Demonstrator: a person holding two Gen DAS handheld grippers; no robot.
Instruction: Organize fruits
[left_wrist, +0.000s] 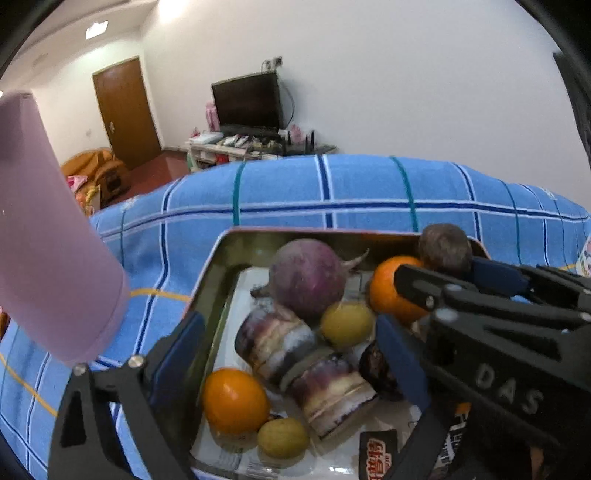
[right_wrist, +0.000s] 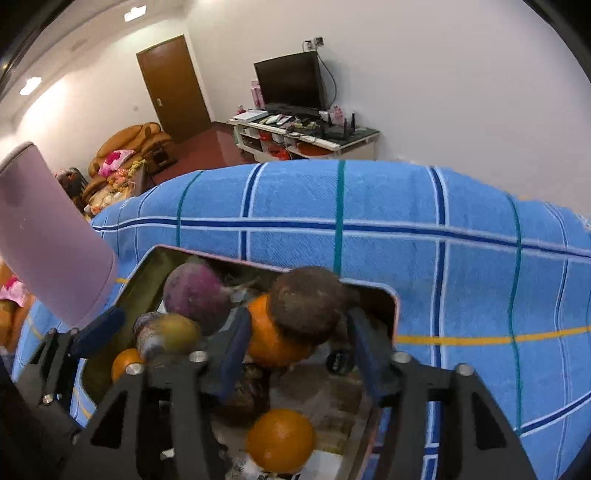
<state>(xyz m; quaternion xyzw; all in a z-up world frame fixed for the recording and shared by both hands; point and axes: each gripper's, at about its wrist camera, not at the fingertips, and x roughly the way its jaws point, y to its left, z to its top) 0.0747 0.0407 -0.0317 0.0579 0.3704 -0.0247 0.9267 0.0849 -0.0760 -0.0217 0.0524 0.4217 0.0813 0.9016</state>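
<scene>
"DAS" — raised letters on right gripper (left_wrist: 461, 266)

We see a surface draped in a blue checked cloth (left_wrist: 332, 188); directly on the cloth rests a metal tray (left_wrist: 218, 266), with a pink cup (left_wrist: 48, 240) beside it.

The letters "DAS" stand raised on the black body of the right gripper (left_wrist: 424, 291), at the lower right of the left wrist view. Near the bottom edge of that view, a dark packet (left_wrist: 378, 456) lying in the metal tin (left_wrist: 218, 258) bears large red-orange characters, too cut off to read. Printed paper (left_wrist: 236, 461) lining the tin carries small print that is too blurred to make out. In the right wrist view no text is legible.
</scene>
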